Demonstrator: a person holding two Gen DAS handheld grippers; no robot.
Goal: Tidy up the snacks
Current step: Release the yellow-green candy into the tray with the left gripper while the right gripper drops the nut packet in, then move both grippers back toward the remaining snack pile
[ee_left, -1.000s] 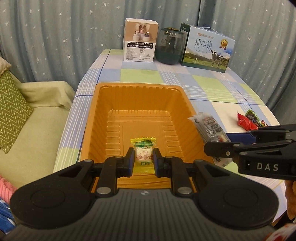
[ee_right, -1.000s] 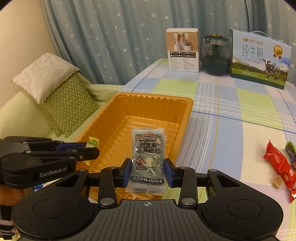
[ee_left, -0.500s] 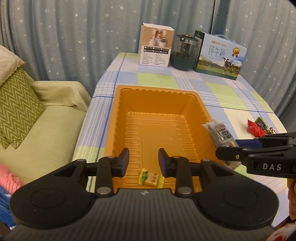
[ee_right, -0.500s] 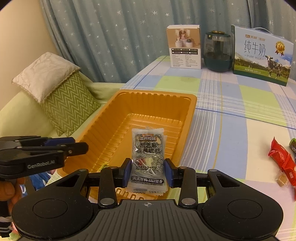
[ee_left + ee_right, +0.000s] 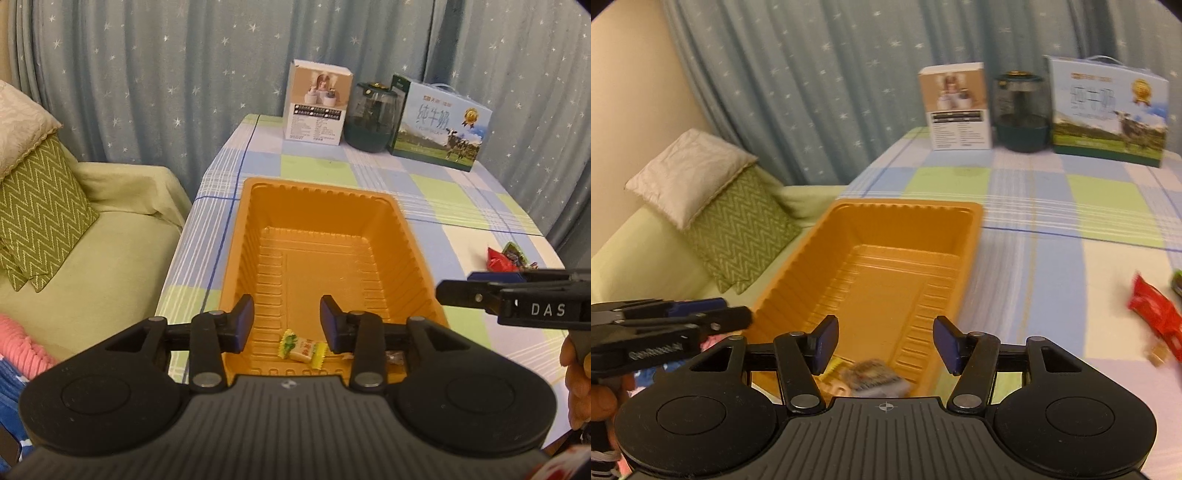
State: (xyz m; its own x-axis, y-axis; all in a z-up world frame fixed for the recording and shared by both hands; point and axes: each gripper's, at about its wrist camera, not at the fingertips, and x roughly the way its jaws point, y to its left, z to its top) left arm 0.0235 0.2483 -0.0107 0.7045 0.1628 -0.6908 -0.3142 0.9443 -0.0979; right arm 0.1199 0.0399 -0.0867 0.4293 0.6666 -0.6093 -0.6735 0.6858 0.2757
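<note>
An orange tray (image 5: pixel 240 236) (image 5: pixel 971 229) sits on the checked tablecloth. A small yellow-green candy (image 5: pixel 302 346) lies at the tray's near end, below my open left gripper (image 5: pixel 287 317). My right gripper (image 5: pixel 885 340) is open above the tray's near end; the grey snack packet (image 5: pixel 877 376) lies blurred in the tray under it, beside the candy (image 5: pixel 833 369). A red snack packet (image 5: pixel 1156 314) (image 5: pixel 498 254) and other wrapped snacks lie on the table to the right. The right gripper shows in the left wrist view (image 5: pixel 458 291); the left one shows in the right wrist view (image 5: pixel 738 317).
At the table's far end stand a white box (image 5: pixel 317 107), a dark green jar (image 5: pixel 371 123) and a milk carton box (image 5: pixel 441 127). A sofa with a green zigzag cushion (image 5: pixel 33 214) lies left of the table. Star-patterned curtains hang behind.
The left gripper opened, dropped the candy into the tray and drew back. The right gripper then opened and released the grey packet into the tray.
</note>
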